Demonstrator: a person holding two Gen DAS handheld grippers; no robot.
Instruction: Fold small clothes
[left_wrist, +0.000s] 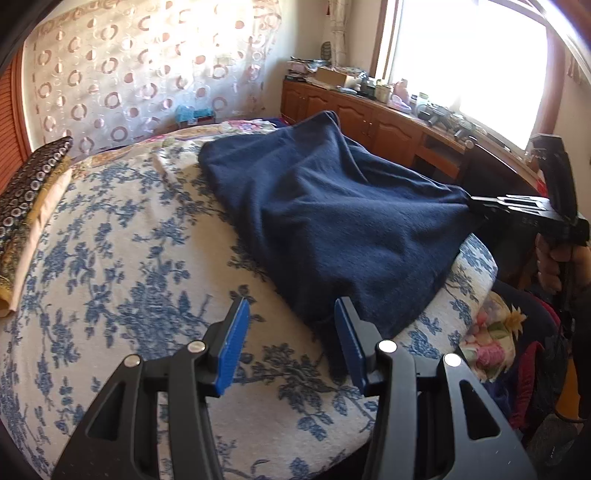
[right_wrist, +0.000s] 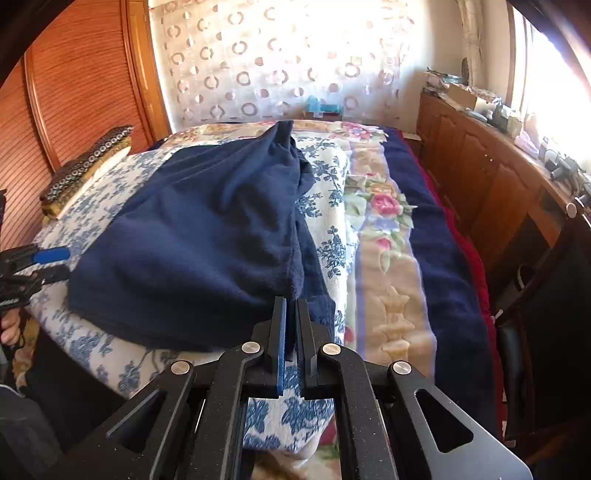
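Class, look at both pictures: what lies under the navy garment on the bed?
The navy garment lies on a blue-flowered white quilt, which shows all around it. Whatever is directly beneath its middle is covered.

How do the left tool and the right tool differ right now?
The left tool stands open with nothing between its pads, while the right tool is shut on a corner of the navy cloth. The left tool hovers at the cloth's near edge over the floral bedspread; the right tool pulls its corner taut. Both are black with blue pads and point down at the bed.
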